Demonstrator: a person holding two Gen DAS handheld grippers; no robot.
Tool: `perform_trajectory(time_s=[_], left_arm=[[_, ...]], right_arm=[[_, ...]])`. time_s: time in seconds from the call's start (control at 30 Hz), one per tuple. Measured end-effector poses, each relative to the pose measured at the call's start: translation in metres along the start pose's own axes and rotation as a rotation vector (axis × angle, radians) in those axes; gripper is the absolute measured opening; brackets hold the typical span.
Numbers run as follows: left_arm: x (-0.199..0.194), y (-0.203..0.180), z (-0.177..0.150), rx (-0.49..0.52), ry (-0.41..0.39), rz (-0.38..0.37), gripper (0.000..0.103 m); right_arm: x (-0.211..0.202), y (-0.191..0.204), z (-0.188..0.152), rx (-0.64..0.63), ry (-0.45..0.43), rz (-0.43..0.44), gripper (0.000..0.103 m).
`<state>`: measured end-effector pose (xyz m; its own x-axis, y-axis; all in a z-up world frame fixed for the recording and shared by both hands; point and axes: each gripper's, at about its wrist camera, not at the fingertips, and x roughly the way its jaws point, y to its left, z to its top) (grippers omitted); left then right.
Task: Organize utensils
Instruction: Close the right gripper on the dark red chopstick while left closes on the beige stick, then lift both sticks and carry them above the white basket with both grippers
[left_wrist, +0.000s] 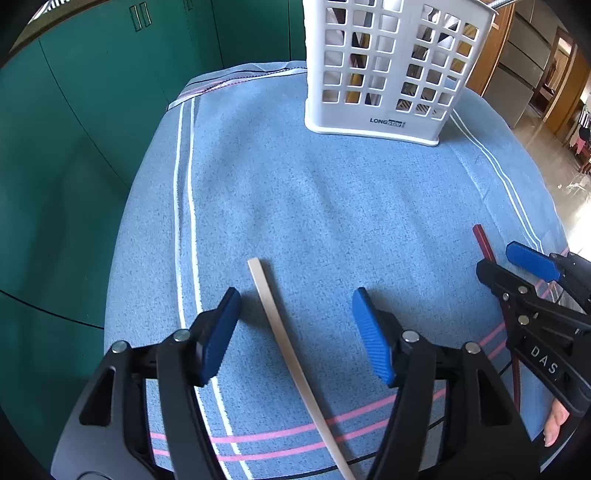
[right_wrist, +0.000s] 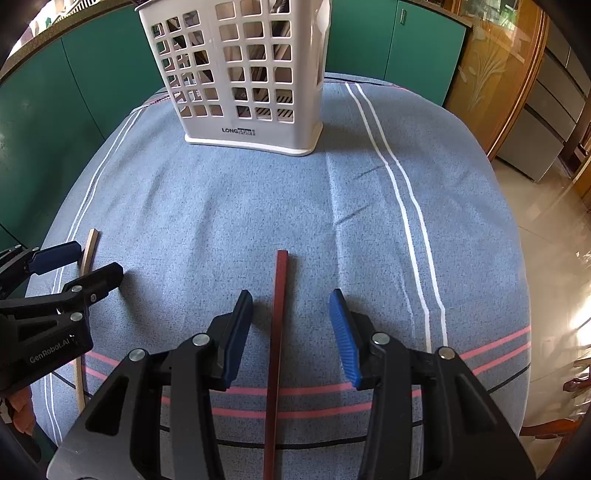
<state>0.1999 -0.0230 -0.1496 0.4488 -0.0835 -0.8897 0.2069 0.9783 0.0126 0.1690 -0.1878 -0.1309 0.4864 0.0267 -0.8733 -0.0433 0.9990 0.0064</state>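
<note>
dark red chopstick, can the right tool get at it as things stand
Probably yes: the dark red chopstick lies flat on the blue cloth between the right tool's open jaws, nothing covering it. The left tool sits apart.

beige chopstick (left_wrist: 284, 343), dark red chopstick (right_wrist: 277, 332), flat on cloth

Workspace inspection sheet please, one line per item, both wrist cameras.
Surface: blue striped cloth, lightly creased.
Job's things: pale chopstick and dark red chopstick flat on the cloth; white slotted holder upright at the far end, utensils inside.
Clutter: nothing seen.
Grippers: left gripper open astride the pale chopstick; right gripper open astride the red one; jaws touch neither.
Cables: nothing seen.
Surroundings: green cabinets, wooden furniture.
</note>
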Motion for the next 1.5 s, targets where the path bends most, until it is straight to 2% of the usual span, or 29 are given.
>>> perform_trajectory(time_s=[0.23,0.3,0.37,0.43,0.57,0.7,0.87,1.23,1.4,1.5], left_arm=[[-0.001,0.002,-0.001,-0.004,-0.009,-0.005,0.06],[-0.002,0.004,0.0,-0.013,-0.016,-0.002,0.047],[-0.004,0.008,0.001,-0.037,-0.016,-0.008,0.022],[-0.004,0.012,0.003,-0.051,-0.013,-0.025,0.01],[-0.003,0.015,0.003,-0.063,-0.015,-0.052,0.008],[-0.01,0.016,0.004,-0.081,-0.036,-0.07,0.006],[-0.044,0.015,0.009,-0.085,-0.121,-0.088,0.006],[-0.149,0.007,0.022,-0.059,-0.398,-0.085,0.006],[-0.172,0.004,0.021,-0.047,-0.465,-0.077,0.006],[-0.176,0.0,0.023,-0.043,-0.479,-0.071,0.006]], right_arm=[[-0.001,0.0,-0.002,-0.003,-0.003,0.002,0.043],[-0.002,0.0,-0.003,-0.003,-0.006,0.013,0.035],[-0.004,-0.001,-0.004,0.002,-0.002,0.028,0.012],[-0.005,-0.002,-0.003,0.008,0.006,0.049,0.007],[-0.007,-0.001,-0.003,0.007,0.009,0.078,0.007],[-0.021,-0.001,-0.002,0.016,-0.028,0.086,0.007],[-0.058,-0.006,0.003,0.023,-0.114,0.102,0.007],[-0.138,-0.017,0.015,0.026,-0.31,0.148,0.007],[-0.165,-0.017,0.015,0.009,-0.38,0.166,0.007],[-0.176,-0.014,0.015,-0.003,-0.408,0.173,0.007]])
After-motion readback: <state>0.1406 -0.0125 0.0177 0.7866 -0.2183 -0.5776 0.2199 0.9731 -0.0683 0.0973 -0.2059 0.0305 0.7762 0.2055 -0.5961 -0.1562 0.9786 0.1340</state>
